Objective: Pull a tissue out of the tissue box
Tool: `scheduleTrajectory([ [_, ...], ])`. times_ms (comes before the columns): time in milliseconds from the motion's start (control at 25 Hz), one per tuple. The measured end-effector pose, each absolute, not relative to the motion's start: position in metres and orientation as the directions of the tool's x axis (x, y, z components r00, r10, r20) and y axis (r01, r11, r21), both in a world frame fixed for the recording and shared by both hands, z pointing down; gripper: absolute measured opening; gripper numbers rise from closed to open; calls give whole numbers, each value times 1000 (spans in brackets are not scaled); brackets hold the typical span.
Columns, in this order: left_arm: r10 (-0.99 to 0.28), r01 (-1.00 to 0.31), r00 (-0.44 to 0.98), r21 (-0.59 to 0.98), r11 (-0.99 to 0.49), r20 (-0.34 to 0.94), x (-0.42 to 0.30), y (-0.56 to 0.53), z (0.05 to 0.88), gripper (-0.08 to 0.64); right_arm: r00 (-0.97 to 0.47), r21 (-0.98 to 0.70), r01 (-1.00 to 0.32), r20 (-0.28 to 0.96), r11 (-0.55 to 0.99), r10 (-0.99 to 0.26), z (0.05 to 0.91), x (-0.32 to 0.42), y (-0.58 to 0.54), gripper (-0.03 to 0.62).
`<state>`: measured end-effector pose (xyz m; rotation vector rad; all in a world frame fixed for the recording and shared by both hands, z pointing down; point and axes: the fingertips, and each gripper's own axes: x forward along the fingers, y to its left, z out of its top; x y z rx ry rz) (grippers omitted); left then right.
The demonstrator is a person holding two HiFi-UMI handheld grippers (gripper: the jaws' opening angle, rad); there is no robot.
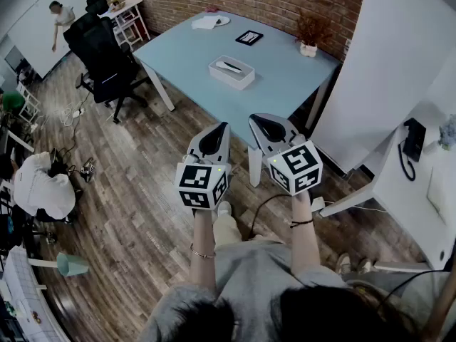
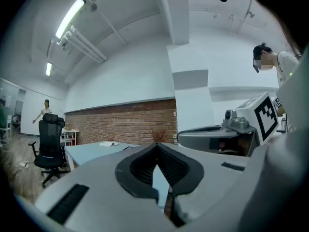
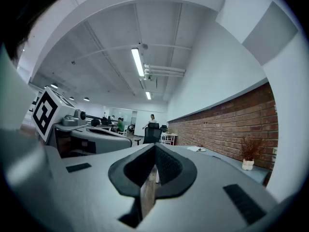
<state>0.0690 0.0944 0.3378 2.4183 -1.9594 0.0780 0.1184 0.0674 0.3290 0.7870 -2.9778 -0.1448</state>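
The white tissue box (image 1: 231, 72), with a tissue showing at its slot, stands in the middle of a light-blue table (image 1: 285, 70) ahead of me in the head view. I hold both grippers level over the wooden floor, well short of the table's near edge. My left gripper (image 1: 222, 125) (image 2: 157, 145) has its tips together with nothing between them. Beside it, my right gripper (image 1: 255, 117) (image 3: 154, 146) is likewise shut and empty. The box is hidden behind the jaws in both gripper views.
On the table are a potted plant (image 1: 311, 34), a black-framed item (image 1: 249, 37) and papers (image 1: 210, 22). Black office chairs (image 1: 107, 63) stand left of it. A white partition (image 1: 385, 70) and a white desk (image 1: 420, 191) lie to the right. A seated person (image 1: 39, 187) is at the left.
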Motion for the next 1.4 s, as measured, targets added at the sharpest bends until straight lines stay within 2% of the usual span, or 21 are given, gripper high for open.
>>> scheduleTrajectory([
  [760,-978,-987,161,11,-161,132,44,75,354,3,-879,53,-474,28,879,-476,335,106,41,0],
  [1120,-956,-967,253,24,-252,148,21,28,361,3,-873,46,-478,79,877,-481,346,67,1,0],
  [1400,-954,-966,258,14,-259,150,-23,-9,360,3,-863,56,-496,84,867,-499,348,28,-35,0],
])
